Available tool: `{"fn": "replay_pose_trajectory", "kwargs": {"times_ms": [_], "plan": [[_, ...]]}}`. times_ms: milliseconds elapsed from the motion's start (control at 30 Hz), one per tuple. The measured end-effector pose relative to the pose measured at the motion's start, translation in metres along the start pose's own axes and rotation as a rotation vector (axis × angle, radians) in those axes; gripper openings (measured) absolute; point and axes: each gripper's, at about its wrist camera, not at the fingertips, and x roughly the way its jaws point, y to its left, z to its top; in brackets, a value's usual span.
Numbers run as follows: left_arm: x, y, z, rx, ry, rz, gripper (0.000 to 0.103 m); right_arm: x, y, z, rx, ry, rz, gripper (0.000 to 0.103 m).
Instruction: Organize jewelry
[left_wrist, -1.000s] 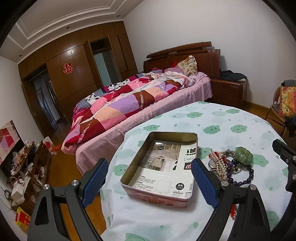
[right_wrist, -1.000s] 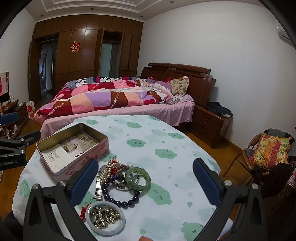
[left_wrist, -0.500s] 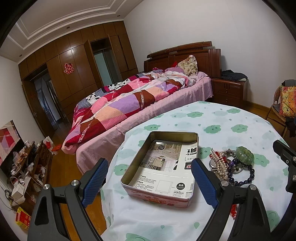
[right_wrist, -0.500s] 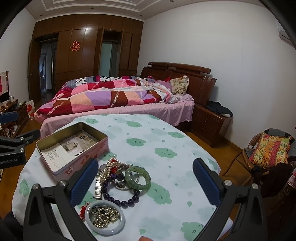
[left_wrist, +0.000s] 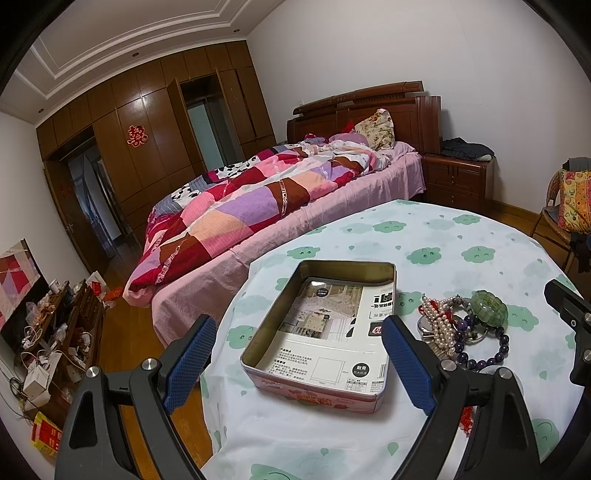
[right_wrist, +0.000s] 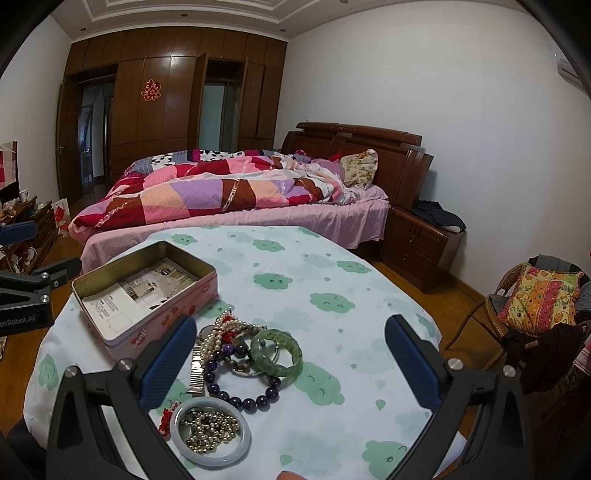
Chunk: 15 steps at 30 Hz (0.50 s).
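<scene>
**A:** Since the tin (left_wrist: 325, 332) holds only a printed paper sheet (left_wrist: 332, 332), how far would you say the sorting has got, seen from the left wrist?

**B:** It looks barely begun. No jewelry lies in the tin at all. The left gripper (left_wrist: 299, 358) hangs over the near edge of the table (left_wrist: 461, 236) with its blue pads wide apart and nothing between them; the tin sits framed in the gap. The jewelry pile (left_wrist: 461, 328) lies just to the right of the tin on the cloud-print cloth, beside the right-hand pad: a pearl strand (left_wrist: 437, 325), a green bangle (left_wrist: 487, 306) and dark purple beads (left_wrist: 480, 360) tangled together.

**A:** And from the right wrist?

**B:** Same story. The right gripper (right_wrist: 291, 362) is also spread open and empty, poised above the pile. Here I can see more pieces: the green bangle (right_wrist: 277, 352) resting on the purple bead bracelet (right_wrist: 240, 395), the pearls (right_wrist: 221, 328), a metal watch band (right_wrist: 197, 371), and nearest the camera a pale bangle (right_wrist: 210, 435) with a small bead chain (right_wrist: 210, 432) heaped inside it. Everything is left to move.

**A:** Anything in the way?

**B:** The tin's open top is clear to reach, and the rest of the table is bare cloth. My worry is the tangle itself: lifting one strand may drag its neighbours. The left gripper's frame (right_wrist: 26, 291) sits at the far left, well apart from the pile. The bed (right_wrist: 229, 199) and wicker chair (right_wrist: 517, 314) stand beyond the table, out of reach.
</scene>
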Motion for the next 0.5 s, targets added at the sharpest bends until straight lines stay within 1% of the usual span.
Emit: {"fn": "replay_pose_trajectory", "kwargs": {"times_ms": [500], "plan": [[0.0032, -0.0012, -0.0033, 0.005, 0.005, -0.005, 0.091, 0.0002, 0.0003, 0.0005, -0.001, 0.002, 0.0, 0.103]]}}
